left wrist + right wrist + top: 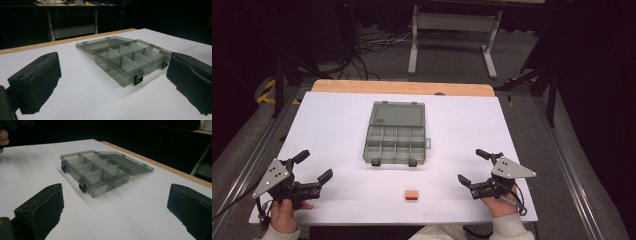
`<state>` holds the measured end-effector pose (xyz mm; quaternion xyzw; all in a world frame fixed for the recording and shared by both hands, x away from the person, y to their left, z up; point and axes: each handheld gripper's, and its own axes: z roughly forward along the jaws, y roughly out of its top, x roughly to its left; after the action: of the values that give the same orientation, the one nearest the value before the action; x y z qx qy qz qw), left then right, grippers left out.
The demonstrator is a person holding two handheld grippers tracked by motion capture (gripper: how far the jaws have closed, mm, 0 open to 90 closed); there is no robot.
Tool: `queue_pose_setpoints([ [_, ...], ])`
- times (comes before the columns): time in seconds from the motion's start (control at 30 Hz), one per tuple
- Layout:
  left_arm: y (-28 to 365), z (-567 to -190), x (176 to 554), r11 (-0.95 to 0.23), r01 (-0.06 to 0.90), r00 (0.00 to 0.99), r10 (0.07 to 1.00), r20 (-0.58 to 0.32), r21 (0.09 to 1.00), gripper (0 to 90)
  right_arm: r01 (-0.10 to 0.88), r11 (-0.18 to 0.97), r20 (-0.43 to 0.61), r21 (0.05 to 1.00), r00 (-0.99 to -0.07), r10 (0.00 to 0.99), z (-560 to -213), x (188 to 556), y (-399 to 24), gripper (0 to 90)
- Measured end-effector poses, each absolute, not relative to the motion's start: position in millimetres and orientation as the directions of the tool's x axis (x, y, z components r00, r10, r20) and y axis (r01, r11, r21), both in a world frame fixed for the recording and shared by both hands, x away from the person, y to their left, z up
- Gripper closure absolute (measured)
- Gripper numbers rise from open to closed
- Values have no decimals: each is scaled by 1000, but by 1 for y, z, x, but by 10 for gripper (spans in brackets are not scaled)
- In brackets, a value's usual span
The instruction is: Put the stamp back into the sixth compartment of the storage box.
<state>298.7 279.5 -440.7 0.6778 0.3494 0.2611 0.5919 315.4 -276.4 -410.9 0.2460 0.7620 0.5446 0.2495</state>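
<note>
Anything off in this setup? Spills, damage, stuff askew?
Nothing stands out. The grey translucent plastic compartment box sits square on the white table, lid open flat, compartments empty. The small orange block lies alone near the front edge.

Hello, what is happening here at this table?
A person sits at a white table holding a gripper in each hand. The left gripper and the right gripper both rest open near the front edge and hold nothing. Between them lies a small orange block, untouched. Farther back is a grey compartment box, its lid open flat and its compartments looking empty.
</note>
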Motion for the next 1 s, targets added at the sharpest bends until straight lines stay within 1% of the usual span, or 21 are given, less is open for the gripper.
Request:
queue_pose_setpoints([
  [0.37, 278, -441, 299, -64, 164, 621, 782, -52, 984, 5, 119, 309, -104, 943, -779, 618, -407, 322, -263, 20],
  [0.5, 279, -441, 299, -63, 163, 622, 781, -53, 985, 5, 138, 308, -78, 941, -800, 595, -403, 327, -256, 22],
  [0.8, 278, -441, 299, -64, 163, 626, 778, -53, 985, 5, 130, 342, -83, 931, -834, 545, -393, 335, -231, 31],
  [1.0, 278, -441, 299, -63, 165, 625, 779, -54, 984, 5, 153, 333, -49, 931, -849, 527, -391, 339, -221, 31],
])
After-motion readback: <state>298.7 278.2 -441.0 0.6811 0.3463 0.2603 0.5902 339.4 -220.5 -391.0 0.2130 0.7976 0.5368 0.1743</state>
